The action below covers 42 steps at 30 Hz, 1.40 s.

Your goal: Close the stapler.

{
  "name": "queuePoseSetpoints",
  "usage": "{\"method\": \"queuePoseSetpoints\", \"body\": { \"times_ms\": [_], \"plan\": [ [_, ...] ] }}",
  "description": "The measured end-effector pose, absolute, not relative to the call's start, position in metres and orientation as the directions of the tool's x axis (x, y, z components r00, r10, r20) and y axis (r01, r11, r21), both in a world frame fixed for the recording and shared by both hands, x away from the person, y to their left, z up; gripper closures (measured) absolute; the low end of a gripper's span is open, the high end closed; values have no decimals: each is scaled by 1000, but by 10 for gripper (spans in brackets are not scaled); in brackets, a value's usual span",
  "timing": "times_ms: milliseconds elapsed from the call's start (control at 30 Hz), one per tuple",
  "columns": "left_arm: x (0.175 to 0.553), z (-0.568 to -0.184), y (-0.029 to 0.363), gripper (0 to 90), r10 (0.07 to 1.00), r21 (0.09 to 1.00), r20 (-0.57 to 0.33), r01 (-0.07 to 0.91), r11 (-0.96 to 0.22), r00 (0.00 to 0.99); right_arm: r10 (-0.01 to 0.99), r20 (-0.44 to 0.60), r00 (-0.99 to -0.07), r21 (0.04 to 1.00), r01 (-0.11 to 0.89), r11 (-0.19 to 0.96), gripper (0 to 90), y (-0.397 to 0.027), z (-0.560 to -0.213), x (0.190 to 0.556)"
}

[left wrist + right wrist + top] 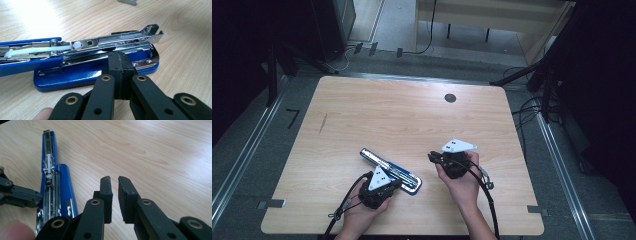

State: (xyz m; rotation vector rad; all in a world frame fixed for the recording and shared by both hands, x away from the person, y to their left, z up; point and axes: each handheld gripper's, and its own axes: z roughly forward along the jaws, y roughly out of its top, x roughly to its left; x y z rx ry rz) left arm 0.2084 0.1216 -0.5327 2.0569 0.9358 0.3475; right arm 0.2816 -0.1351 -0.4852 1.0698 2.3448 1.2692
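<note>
A blue stapler (390, 170) lies opened flat on the wooden table, its chrome magazine (105, 43) bared with a white pusher (37, 51) inside. My left gripper (121, 60) is shut, pads pressed together with nothing between them, and its tip rests against the stapler's blue base (75, 77). In the high view the left gripper (396, 183) sits at the stapler's near end. My right gripper (115, 181) hovers just right of the stapler (53, 182), its jaws slightly apart and empty. It is held in a hand at the centre right (433, 156).
A short strip of staples (127, 2) lies on the table beyond the stapler. A round black cable hole (450, 98) is near the table's far edge. The left gripper's linkage (17, 192) shows at the left of the right gripper view.
</note>
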Motion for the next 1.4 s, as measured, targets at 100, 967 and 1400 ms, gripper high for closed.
{"method": "queuePoseSetpoints", "body": {
  "times_ms": [100, 967, 1400],
  "plan": [
    [208, -533, 122, 900, 725, 781, -84, 497, -378, 684, 721, 110, -684, 806, 486, 338, 832, -144, -487, 282],
    [209, -533, 122, 900, 725, 781, -84, 497, -378, 683, 793, 124, -597, 736, 591, 330, 768, -163, -520, 293],
    [208, -532, 122, 900, 725, 780, -82, 497, -380, 684, 820, 116, -560, 711, 624, 325, 708, -156, -530, 297]
  ]
}}
